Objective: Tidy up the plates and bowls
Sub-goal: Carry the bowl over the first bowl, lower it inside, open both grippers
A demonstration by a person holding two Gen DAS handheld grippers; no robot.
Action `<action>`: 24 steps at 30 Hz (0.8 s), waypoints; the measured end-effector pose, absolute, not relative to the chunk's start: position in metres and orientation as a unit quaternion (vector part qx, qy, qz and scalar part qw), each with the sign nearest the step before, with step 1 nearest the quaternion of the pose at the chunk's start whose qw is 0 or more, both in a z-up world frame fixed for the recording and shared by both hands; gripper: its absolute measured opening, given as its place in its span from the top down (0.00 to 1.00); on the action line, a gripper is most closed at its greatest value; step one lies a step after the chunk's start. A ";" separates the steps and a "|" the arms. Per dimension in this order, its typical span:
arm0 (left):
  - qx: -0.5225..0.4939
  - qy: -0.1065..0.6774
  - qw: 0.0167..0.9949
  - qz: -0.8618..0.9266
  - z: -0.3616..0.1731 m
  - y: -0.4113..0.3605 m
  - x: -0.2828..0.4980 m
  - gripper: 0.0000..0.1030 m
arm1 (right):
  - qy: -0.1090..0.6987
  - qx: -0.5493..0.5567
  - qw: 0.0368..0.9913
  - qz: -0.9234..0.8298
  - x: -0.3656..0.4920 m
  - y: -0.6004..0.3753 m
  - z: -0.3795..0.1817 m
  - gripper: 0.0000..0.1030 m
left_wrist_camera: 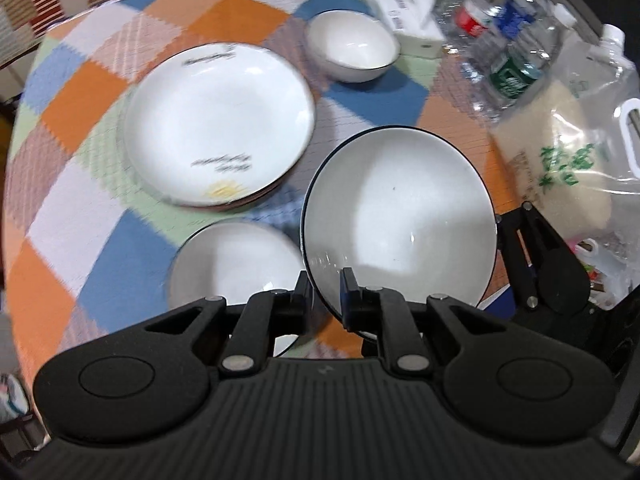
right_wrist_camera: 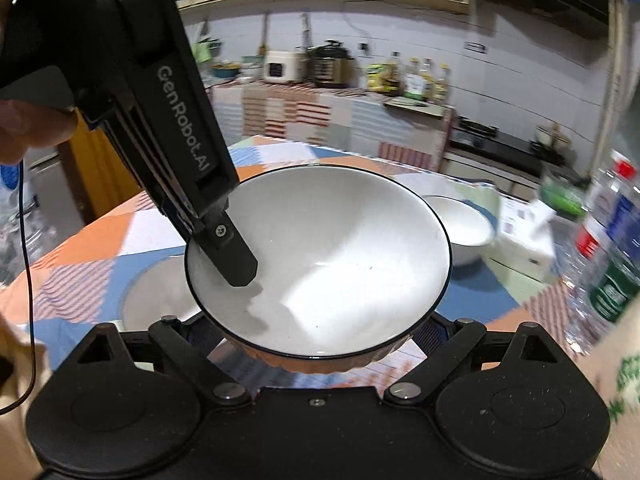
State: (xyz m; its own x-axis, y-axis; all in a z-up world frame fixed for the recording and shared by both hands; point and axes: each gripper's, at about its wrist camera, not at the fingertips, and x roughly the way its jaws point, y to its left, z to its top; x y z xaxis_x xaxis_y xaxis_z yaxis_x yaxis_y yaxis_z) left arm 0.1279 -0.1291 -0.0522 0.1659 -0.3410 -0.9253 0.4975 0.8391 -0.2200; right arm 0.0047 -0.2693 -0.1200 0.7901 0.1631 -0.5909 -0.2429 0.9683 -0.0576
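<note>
Left gripper (left_wrist_camera: 326,282) pinches the rim of a white, dark-edged ceramic bowl (left_wrist_camera: 400,216), held above the checked worktop (left_wrist_camera: 80,92) at lower centre; right gripper (right_wrist_camera: 320,344) waits, fingers spread, beneath it. Beyond: two loose bowls, one (left_wrist_camera: 236,264) lower centre, one (left_wrist_camera: 352,46) at top, and a printed white plate (left_wrist_camera: 220,124) topping a stack. Sorting looks partly finished.
</note>
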 end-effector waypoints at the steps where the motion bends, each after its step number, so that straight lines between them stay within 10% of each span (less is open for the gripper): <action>1: 0.067 0.585 0.761 -0.271 -0.053 -0.123 0.126 0.88 | 0.308 -0.067 0.942 0.115 0.005 -0.264 -0.120 0.07; 24: 0.055 0.613 0.767 -0.183 -0.100 -0.057 0.129 0.90 | 0.361 -0.063 0.899 0.239 0.029 -0.208 -0.142 0.08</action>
